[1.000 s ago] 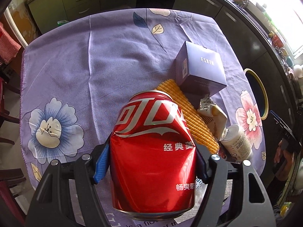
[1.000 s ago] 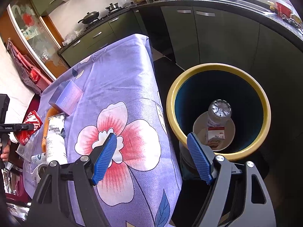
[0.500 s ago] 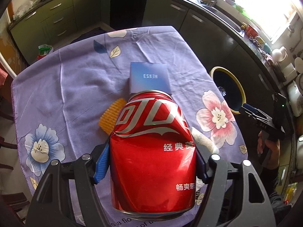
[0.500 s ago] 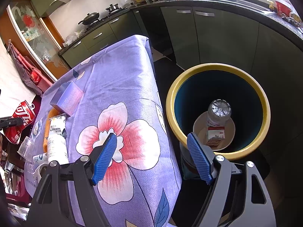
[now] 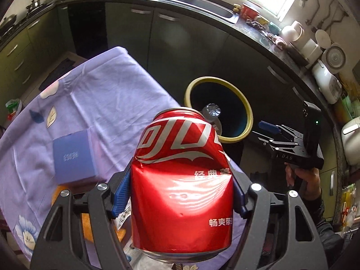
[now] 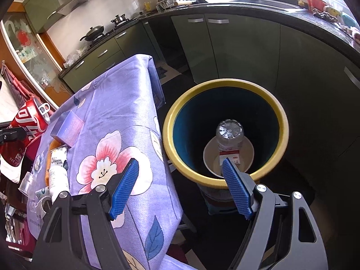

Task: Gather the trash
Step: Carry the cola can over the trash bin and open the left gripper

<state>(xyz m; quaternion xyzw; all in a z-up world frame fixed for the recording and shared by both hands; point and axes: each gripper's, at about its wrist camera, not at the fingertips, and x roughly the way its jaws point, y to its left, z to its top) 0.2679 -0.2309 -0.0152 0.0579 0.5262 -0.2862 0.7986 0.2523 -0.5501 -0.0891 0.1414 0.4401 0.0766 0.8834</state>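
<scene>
Left tool (image 5: 180,193) grips red can (image 5: 182,180); right tool (image 6: 180,186) wide; purple floral tablecloth (image 6: 126,117), kitchen.

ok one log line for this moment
left gripper: shut on red can | right gripper: open, empty | bin: bottle inside

The red can (image 5: 182,180), centre of the left wrist view, bears white Chinese script, "经典美" and "畅爽带"; the black gripper body (image 5: 292,155) at right reads "DAS"; the purple box's (image 5: 74,157) lettering is blurred.

Sunlit kitchen, dark green cabinets (image 6: 247,51)
</scene>
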